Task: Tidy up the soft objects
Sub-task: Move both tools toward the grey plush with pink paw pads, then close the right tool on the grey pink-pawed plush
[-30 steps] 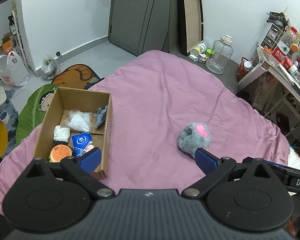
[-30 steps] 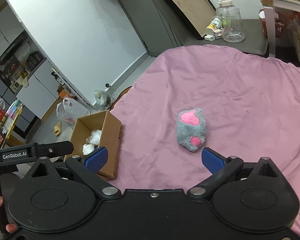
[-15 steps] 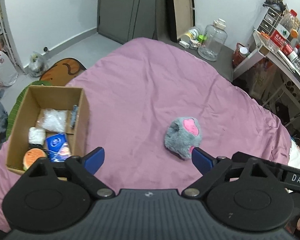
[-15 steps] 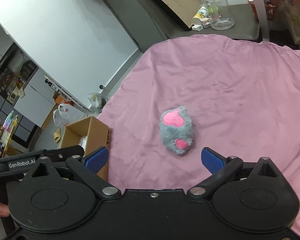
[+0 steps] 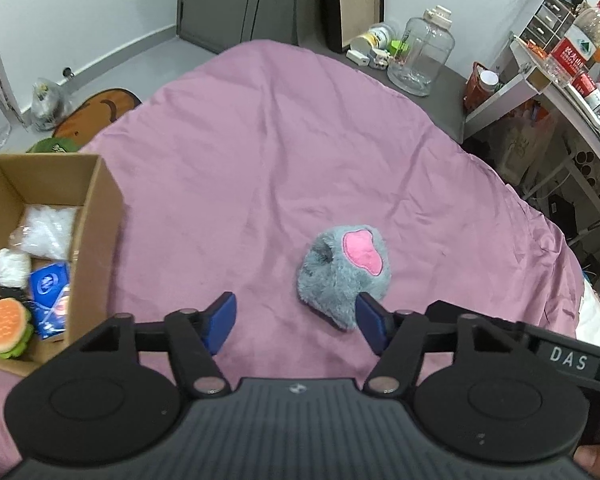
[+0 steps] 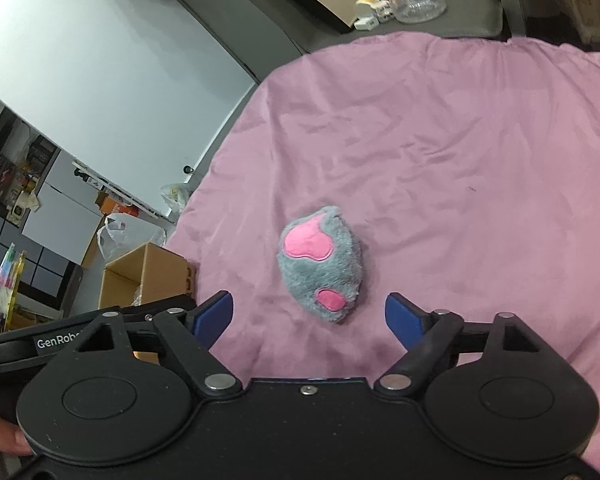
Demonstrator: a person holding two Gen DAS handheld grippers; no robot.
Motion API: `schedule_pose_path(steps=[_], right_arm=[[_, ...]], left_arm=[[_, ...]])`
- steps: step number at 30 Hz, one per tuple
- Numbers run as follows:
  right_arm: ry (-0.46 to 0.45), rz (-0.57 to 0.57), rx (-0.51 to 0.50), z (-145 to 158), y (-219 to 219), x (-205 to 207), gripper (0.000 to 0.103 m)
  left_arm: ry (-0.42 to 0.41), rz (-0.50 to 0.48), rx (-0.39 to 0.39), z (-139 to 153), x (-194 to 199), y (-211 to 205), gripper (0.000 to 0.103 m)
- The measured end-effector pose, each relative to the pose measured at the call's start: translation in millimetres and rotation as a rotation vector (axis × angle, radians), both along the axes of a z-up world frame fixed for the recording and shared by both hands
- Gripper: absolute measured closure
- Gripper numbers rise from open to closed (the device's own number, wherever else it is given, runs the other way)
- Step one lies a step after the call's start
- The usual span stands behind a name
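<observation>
While the cardboard box [image 5: 96, 216] sits at the left edge of the bed [image 5: 260, 128], already holding a burger squishy [image 5: 6, 320], a blue tissue pack [image 5: 48, 284] and white bundles, the grey plush paw [image 5: 344, 268] lies alone mid-sheet, pink pads up. Left hand-held gripper [image 5: 296, 316]: jaws wide, nothing held, its right finger just at the paw's near edge. Right hand-held gripper [image 6: 308, 312]: also spread wide and empty, the paw [image 6: 320, 260] lined up just ahead of the gap. That paw looks light, squashy and fluffy; I'd pinch across its narrow middle, deep enough to grab stuffing, not just fur.
</observation>
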State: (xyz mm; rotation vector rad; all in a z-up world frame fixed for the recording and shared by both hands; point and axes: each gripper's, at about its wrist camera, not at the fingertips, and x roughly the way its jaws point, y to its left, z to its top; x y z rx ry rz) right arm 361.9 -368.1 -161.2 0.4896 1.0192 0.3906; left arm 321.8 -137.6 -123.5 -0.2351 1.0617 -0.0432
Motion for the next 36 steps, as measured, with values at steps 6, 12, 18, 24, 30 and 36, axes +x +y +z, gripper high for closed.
schedule_pose_path(steps=[6,12,18,24,30,36], right_arm=[[0.04,-0.002,0.014,-17,-1,19,0.042],[0.075,0.015,0.019,-34,2,38,0.047],[0.096,0.027,0.019,-48,2,48,0.051],[0.124,0.034,0.029,-57,4,55,0.056],[0.127,0.063,0.037,-62,14,58,0.056],[0.122,0.075,0.042,-68,20,60,0.066]], left_arm=[[0.028,-0.015,-0.02,-17,22,-10,0.052],[0.047,-0.026,-0.048,-31,45,-18,0.057],[0.082,-0.036,-0.043,-48,64,-25,0.062],[0.094,-0.047,-0.069,-60,74,-27,0.062],[0.094,-0.055,-0.112,-65,82,-27,0.076],[0.095,-0.065,-0.129,-66,86,-26,0.09]])
